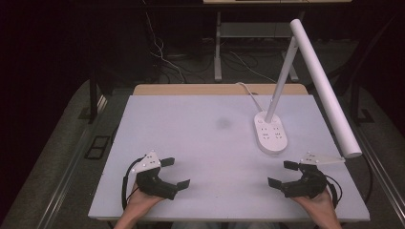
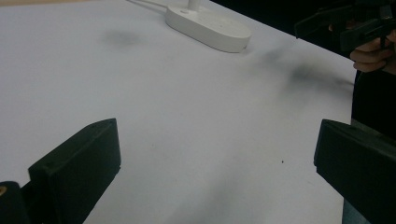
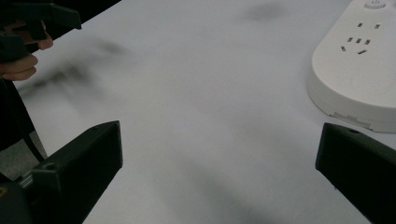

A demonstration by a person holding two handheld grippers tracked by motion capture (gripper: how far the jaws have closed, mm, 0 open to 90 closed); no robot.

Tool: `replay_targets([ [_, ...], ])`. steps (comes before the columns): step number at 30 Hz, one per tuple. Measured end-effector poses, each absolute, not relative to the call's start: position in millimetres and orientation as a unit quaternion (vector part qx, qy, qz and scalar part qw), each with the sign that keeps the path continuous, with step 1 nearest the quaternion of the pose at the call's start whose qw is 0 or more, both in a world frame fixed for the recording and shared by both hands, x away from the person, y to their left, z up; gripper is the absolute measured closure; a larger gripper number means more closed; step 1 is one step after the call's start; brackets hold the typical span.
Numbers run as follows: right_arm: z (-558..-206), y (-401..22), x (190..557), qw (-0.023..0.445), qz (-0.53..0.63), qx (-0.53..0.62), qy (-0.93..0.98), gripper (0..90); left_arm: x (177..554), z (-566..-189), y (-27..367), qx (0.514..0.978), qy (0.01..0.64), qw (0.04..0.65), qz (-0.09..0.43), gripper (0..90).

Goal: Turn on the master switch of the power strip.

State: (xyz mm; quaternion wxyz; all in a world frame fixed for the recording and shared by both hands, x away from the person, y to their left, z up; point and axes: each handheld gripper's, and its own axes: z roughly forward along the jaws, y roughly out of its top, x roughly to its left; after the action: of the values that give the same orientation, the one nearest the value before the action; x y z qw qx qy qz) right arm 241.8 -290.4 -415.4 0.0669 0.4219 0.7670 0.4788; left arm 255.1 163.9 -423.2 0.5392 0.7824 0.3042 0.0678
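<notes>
Lab/test rig: white table (image 1: 191, 143), desk lamp (image 1: 315, 71) w/ sockets, loose floor cables (image 1: 167, 62).

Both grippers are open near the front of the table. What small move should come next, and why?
Probably move the right gripper forward toward the lamp base. Its jaws are open with nothing between them, and the base is the thing nearest to it. The left gripper is farther away.

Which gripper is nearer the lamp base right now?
The right gripper: the white lamp base with its sockets sits on the table just ahead of it. The left gripper is far across the table. Both have open, empty jaws.
</notes>
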Motion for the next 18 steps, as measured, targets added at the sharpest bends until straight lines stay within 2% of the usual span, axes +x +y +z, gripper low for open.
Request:
replay_targets([
  [18, -415.1, -286.2, 241.5, 0.066, 0.466, 0.42, 0.776, 0.1, 256.5, -423.9, 166.9, 0.783, 0.308, 0.537, 0.065, 0.0],
])
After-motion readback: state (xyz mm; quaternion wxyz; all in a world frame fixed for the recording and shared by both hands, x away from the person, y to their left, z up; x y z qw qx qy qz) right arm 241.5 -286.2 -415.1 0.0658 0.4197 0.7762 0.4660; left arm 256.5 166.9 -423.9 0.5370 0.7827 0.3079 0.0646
